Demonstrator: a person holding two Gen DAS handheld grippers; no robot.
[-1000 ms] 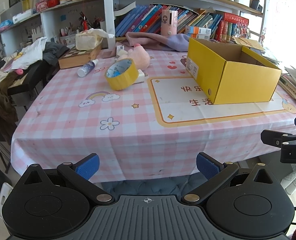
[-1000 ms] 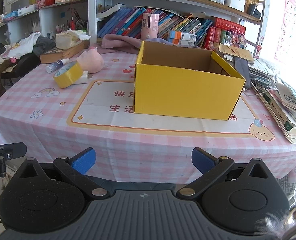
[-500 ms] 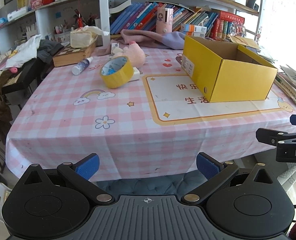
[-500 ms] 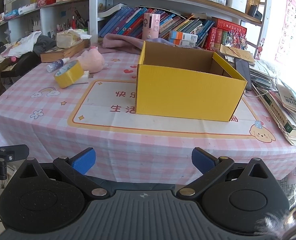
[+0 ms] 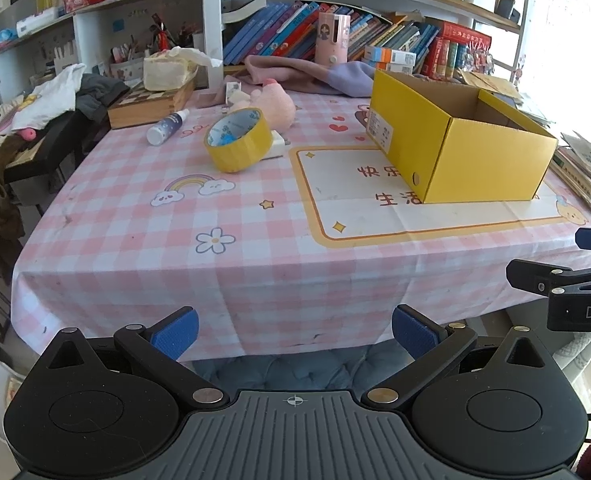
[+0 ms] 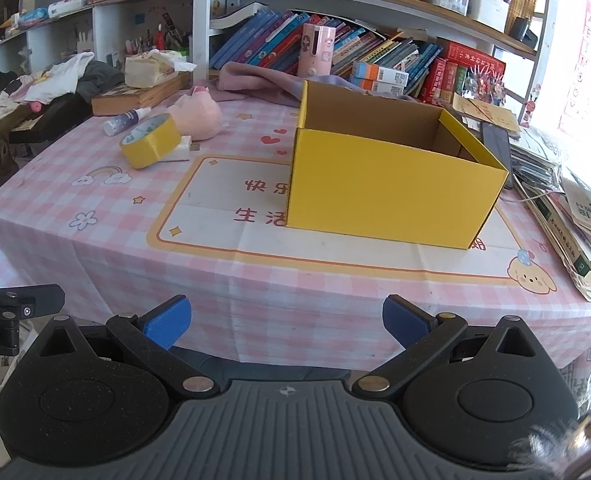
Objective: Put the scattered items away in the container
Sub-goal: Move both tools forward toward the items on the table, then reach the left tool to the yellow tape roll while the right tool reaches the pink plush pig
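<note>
An open yellow cardboard box (image 5: pixel 459 148) (image 6: pixel 387 196) stands on the right part of a pink checked tablecloth (image 5: pixel 175 232) (image 6: pixel 75 188). Far left on the table lie a yellow tape roll (image 5: pixel 237 146) (image 6: pixel 149 141), a pink plush toy (image 5: pixel 273 106) (image 6: pixel 197 114), a small spray bottle (image 5: pixel 167 126) (image 6: pixel 125 120) and a white flat item (image 5: pixel 275 144) under the roll. My left gripper (image 5: pixel 294 332) hangs open before the table's front edge. My right gripper (image 6: pixel 286 322) is also open and empty, short of the box.
A wooden box with a tissue pack (image 5: pixel 155 96) sits at the back left. Bookshelves (image 6: pixel 375 52) and a purple cloth (image 5: pixel 307 76) line the far side. Stacked books (image 6: pixel 575 220) lie at the right edge. Clothes on a chair (image 5: pixel 35 108) are at the left.
Both grippers have edged forward and slightly up toward the table; the left view now shows more of the tabletop. Both stay open. No item on the table has moved.
</note>
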